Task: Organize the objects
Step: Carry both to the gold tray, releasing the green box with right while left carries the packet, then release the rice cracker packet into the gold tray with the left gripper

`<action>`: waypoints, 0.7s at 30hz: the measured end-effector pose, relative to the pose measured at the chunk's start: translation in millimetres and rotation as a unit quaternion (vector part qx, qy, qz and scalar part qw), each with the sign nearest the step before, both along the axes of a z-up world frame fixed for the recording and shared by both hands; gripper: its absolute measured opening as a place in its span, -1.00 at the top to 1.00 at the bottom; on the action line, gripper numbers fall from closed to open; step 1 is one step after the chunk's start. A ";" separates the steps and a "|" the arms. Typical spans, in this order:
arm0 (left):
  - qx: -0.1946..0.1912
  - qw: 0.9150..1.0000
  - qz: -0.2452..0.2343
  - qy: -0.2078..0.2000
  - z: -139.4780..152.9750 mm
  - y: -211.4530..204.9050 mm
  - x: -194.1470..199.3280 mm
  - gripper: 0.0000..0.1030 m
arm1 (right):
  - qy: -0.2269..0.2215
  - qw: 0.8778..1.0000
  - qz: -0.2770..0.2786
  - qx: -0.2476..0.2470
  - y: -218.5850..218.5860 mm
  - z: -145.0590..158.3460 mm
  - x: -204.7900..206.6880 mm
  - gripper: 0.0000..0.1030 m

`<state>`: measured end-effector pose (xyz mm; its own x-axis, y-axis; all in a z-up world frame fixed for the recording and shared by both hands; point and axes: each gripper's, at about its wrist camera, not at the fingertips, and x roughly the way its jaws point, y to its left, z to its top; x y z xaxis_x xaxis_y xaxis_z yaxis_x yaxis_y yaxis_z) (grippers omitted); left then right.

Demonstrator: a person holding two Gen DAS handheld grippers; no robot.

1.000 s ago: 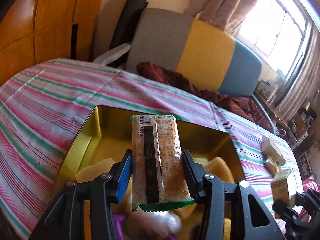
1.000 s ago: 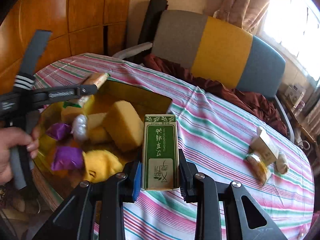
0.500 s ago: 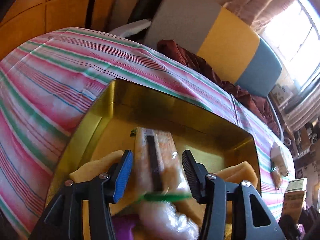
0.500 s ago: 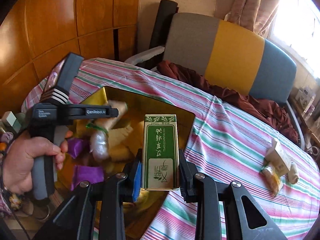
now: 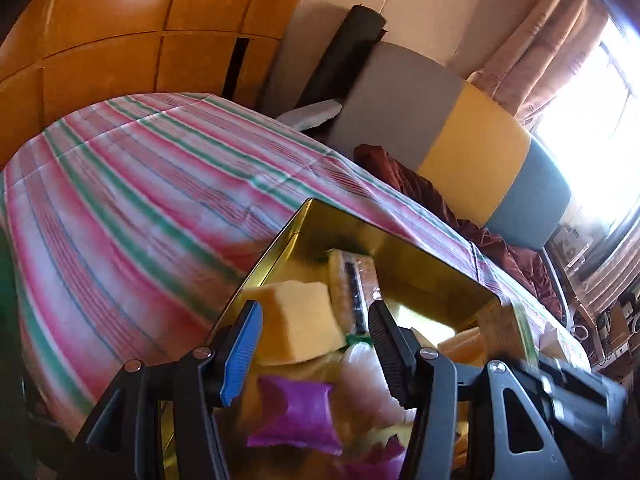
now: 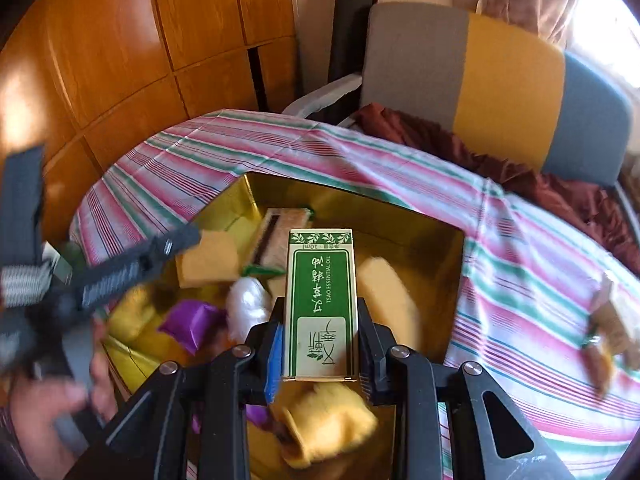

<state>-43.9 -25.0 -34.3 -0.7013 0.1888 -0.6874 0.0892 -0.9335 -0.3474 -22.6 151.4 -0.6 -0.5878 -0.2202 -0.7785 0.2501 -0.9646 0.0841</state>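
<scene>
A gold tin [image 5: 288,240] on the striped cloth holds several items. My left gripper [image 5: 312,344] hangs over its near left corner. Its jaws are opening and press on nothing. Beyond the fingertips a biscuit packet [image 5: 352,284] lies free in the tin beside a yellow sponge [image 5: 304,320]. Purple packets [image 5: 296,416] and a white packet [image 5: 360,376] lie closer. My right gripper [image 6: 318,344] is shut on an upright green essential-oil box [image 6: 320,300] above the gold tin [image 6: 440,236]. In the right wrist view, the left gripper [image 6: 180,242] is at the left, held by a hand [image 6: 60,400].
A pink, green and white striped tablecloth [image 5: 140,208] covers the round table. A grey, yellow and blue chair back [image 6: 500,80] with a maroon cloth [image 6: 440,140] stands behind. Small boxes and packets [image 6: 608,328] lie on the table's right side. Wooden panels [image 6: 120,40] line the left wall.
The left gripper let go of the biscuit packet, which now lies in the tin, and drew back to the left. The right gripper carried the green box over the tin.
</scene>
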 end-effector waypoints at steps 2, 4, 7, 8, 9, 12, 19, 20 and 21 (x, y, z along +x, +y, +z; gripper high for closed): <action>0.003 1.000 0.000 -0.003 -0.6 -1.5 3.2 -0.08 | -0.008 1.000 -0.005 -0.011 -5.1 -2.9 -15.3 0.40; 0.005 1.000 -0.009 -0.006 0.4 -1.8 3.8 -0.08 | -0.015 1.000 -0.012 -0.016 -9.1 -6.5 -29.9 0.40; 0.003 1.000 -0.006 0.001 3.3 -1.7 7.2 -0.08 | -0.024 0.999 -0.029 -0.018 -12.7 -14.7 -53.3 0.40; 0.004 1.000 -0.005 0.002 4.0 -2.7 8.0 -0.08 | -0.029 0.999 -0.033 -0.018 -13.8 -18.3 -60.9 0.40; 0.004 1.000 -0.004 0.002 4.2 -1.8 7.6 -0.08 | -0.031 0.999 -0.037 -0.016 -14.7 -21.8 -67.5 0.38; 0.005 1.000 -0.002 0.003 4.7 -2.4 7.9 -0.08 | -0.038 0.998 -0.044 -0.030 -14.5 -30.4 -83.0 0.20; 0.004 1.000 -0.010 0.002 3.5 5.3 9.4 -0.08 | -0.015 0.997 -0.051 -0.050 -4.6 -15.4 -71.2 -0.17; 0.005 1.000 -0.014 0.002 3.3 7.9 10.2 -0.08 | -0.009 0.998 -0.047 -0.050 -2.3 -11.8 -66.8 -0.17; 0.004 1.000 -0.018 0.002 3.3 10.6 10.9 -0.08 | -0.003 0.998 -0.043 -0.047 0.0 -8.8 -62.1 -0.17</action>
<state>-33.0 -14.3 -31.1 -0.6970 0.2196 -0.6827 0.0532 -0.9335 -0.3546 -84.7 151.3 -9.4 -0.6036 -0.2410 -0.7600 0.1657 -0.9703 0.1760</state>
